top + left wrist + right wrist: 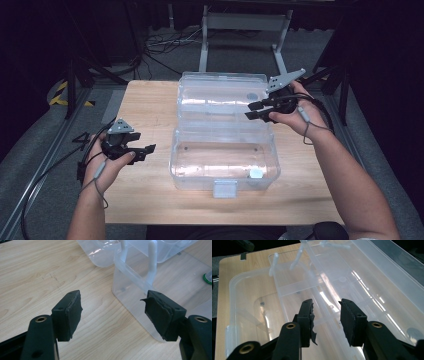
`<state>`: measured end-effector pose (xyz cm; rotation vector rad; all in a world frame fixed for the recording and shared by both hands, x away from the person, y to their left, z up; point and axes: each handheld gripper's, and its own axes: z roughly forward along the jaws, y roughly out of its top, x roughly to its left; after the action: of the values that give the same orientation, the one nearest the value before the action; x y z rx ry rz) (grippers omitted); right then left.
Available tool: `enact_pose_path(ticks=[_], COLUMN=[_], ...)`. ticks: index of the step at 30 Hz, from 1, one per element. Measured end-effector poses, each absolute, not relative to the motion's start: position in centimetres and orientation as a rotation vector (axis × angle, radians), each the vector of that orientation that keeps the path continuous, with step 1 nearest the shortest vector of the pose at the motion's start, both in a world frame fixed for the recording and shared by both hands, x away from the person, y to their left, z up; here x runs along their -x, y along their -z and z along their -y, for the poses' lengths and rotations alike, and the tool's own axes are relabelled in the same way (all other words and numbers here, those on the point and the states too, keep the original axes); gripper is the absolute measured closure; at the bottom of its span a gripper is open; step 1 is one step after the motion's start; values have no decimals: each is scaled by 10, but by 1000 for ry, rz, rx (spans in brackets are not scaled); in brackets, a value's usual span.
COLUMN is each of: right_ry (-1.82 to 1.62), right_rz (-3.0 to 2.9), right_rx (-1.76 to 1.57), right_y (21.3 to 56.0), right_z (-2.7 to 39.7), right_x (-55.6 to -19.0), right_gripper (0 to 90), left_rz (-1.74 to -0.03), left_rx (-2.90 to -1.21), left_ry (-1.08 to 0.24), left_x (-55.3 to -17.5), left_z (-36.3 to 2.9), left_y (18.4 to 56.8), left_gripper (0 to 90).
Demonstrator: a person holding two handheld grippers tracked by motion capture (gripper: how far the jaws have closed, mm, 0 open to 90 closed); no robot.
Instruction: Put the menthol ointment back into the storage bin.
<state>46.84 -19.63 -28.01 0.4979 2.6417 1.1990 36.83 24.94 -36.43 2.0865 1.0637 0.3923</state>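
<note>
Two grippers flank the clear plastic hinged storage box (224,160), lying open mid-table with its long axis running left to right. Right gripper (255,110), jaws half spread and empty, hangs over the box's right end at the hinge line, nearer than the left gripper (148,151), which sits just off the box's left wall, jaws wide, holding nothing. The right gripper view shows the inner tray's (317,293) white lift arms; the high view shows a front latch (224,189).

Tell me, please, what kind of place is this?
Probably a lab or recording studio, not a home: a small wooden table stands on grey floor among dark curtains, with loose cables and a metal frame behind it.
</note>
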Motion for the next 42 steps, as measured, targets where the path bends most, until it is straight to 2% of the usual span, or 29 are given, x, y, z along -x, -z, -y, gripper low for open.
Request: enact_pose_path(ticks=[26, 37, 42], right_ry=[-1185, -1135, -1133], right_rz=[-2737, -2746, -2749], right_rx=[-438, -437, -440], right_y=[297, 302, 302], right_z=[155, 150, 151], right_x=[-507, -510, -510], right_gripper=[687, 783, 799], left_rz=[-1000, -967, -936], left_rx=[-2071, -2049, -2055], left_ry=[-350, -306, -302], left_x=[-363, -364, -362], left_z=[-238, -235, -229], left_y=[365, 366, 362], left_gripper=[303, 304, 303])
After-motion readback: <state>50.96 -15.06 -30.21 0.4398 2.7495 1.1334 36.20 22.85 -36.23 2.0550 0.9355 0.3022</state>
